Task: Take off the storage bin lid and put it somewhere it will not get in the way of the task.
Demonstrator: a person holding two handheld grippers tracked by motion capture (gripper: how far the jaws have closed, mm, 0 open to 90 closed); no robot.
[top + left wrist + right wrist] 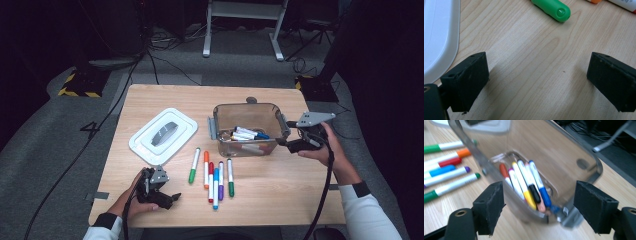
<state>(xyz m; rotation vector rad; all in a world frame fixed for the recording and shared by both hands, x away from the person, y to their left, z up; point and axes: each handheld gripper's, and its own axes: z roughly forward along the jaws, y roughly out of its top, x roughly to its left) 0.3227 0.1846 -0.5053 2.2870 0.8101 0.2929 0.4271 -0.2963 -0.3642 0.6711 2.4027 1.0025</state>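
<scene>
1. Jaws of the right gripper (539, 207) stand wide apart with nothing between the pads. No earlier picture shows how they got there.
2. Just beyond them is the near end of the clear box (584, 157), on the worktop (280, 190). In the high view the right gripper (292, 142) sits just beside the box's right end wall.
3. Markers (529, 185) lie in the box, side by side, their caps toward the jaws.
4. Jaws of the left gripper (537, 82) are also open, low over bare wood and empty.
5. Ahead of them lies a green marker (554, 10), apart from both pads; the white lid (439, 37) is at the left.
6. In the high view six loose markers (212, 175) lie between the left gripper (165, 197) and the box.
</scene>
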